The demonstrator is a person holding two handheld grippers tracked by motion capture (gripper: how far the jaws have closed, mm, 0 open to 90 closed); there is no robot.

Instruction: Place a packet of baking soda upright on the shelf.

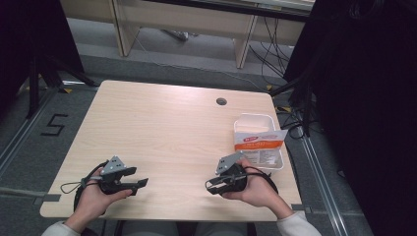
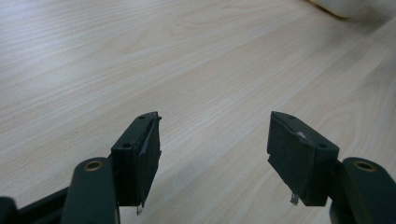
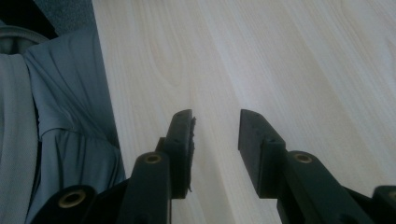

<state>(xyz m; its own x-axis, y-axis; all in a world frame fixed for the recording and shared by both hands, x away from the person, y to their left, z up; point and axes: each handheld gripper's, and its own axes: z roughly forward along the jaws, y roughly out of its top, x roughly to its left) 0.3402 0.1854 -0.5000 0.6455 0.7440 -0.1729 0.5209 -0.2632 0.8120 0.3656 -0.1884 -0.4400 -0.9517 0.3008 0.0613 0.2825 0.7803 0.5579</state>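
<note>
White plastic tray [image 1: 253, 121] with orange-white packet [image 1: 259, 141] lying across it sat at table's right edge, touched by neither gripper. Right gripper [image 1: 212, 183] just beside tray's near-left corner, jaws pointed away from it toward table middle, moderately spread, nothing between; same gap in right gripper view [image 3: 215, 135]. Left gripper [image 1: 142, 182] well apart at near-left, jaws wide, empty over bare wood table [image 1: 162, 123]; tray blurred at top right in left gripper view [image 2: 343, 5].
</note>
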